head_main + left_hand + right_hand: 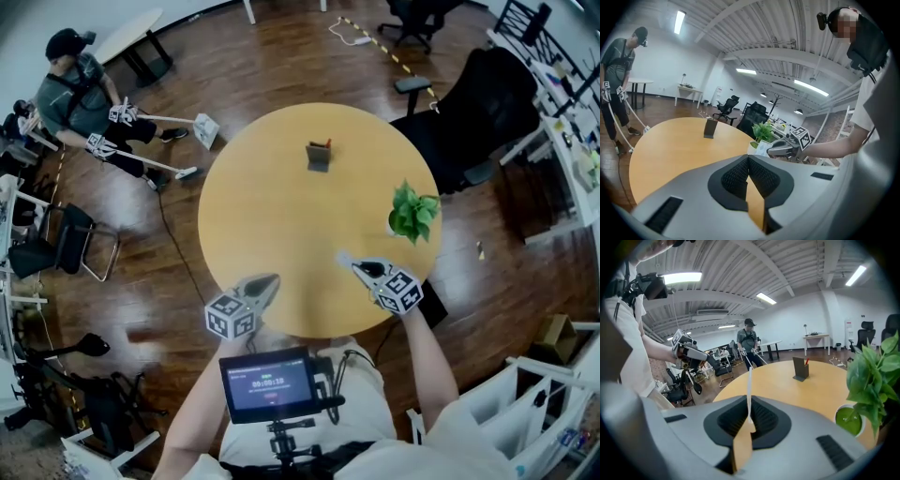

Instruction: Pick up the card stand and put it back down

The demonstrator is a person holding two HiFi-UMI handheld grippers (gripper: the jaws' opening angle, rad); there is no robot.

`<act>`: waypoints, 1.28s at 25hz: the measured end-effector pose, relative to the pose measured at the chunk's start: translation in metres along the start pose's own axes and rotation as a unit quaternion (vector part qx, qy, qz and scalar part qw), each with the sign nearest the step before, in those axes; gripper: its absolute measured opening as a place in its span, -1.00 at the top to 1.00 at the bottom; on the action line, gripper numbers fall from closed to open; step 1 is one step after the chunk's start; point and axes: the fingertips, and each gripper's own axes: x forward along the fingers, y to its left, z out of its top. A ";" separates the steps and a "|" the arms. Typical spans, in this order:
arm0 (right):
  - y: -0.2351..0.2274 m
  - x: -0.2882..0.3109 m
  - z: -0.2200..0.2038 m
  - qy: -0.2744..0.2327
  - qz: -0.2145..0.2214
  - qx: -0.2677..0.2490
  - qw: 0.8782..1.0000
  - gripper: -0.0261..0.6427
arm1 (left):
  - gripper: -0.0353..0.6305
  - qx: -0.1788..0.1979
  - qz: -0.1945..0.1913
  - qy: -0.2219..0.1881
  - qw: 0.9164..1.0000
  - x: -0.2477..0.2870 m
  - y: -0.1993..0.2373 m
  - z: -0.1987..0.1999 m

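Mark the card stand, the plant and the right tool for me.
card stand (319,157), head view, its dark body.
plant (413,208), head view, its leaves.
right tool (347,260), head view, between its fingertips.

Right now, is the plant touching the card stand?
No, the plant stands at the edge of the table, well apart from the card stand.
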 end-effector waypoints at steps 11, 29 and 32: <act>-0.017 0.014 -0.031 0.026 -0.007 0.009 1.000 0.83 | 0.89 0.004 0.008 0.012 1.000 0.011 0.012 -0.009; -0.019 0.033 -0.044 0.039 -0.007 -0.003 0.999 0.83 | 0.89 -0.011 0.023 0.019 0.999 0.014 0.027 -0.023; -0.019 0.035 -0.047 0.043 -0.006 -0.004 0.999 0.83 | 0.89 -0.013 0.025 0.019 0.999 0.014 0.028 -0.026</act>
